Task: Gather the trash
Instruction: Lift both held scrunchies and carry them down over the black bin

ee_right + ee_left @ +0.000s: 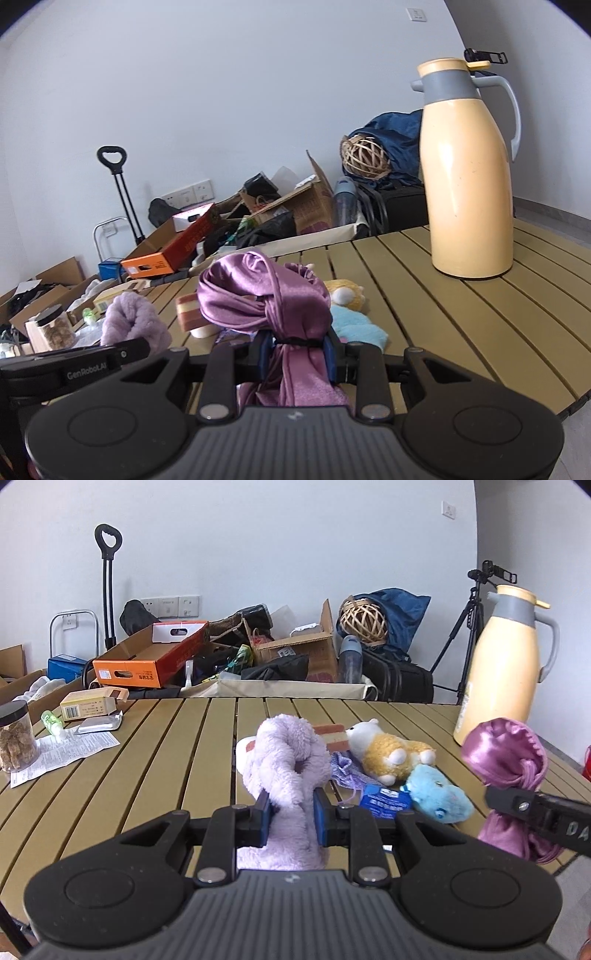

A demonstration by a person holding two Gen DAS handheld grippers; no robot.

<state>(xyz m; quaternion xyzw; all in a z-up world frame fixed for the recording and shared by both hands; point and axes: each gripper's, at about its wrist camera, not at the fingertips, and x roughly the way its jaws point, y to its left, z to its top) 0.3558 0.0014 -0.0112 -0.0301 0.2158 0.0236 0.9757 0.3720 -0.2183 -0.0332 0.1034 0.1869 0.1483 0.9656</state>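
The left gripper [291,808] has its jaws clamped on a fluffy lilac cloth [286,760], which rises toward twelve o'clock between them. At its three o'clock, the right gripper [295,354] grips a knotted purple satin cloth [266,291] above the slatted surface [461,325], with soft toys [391,755] behind.

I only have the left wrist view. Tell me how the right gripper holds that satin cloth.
Observer: The right gripper is shut on the satin cloth, right at a black band tied round it.
Operator: Now check the jug's base; the cloth hides part of it here.
Observer: The jug stands upright on the table, base flat and well apart from the cloth.
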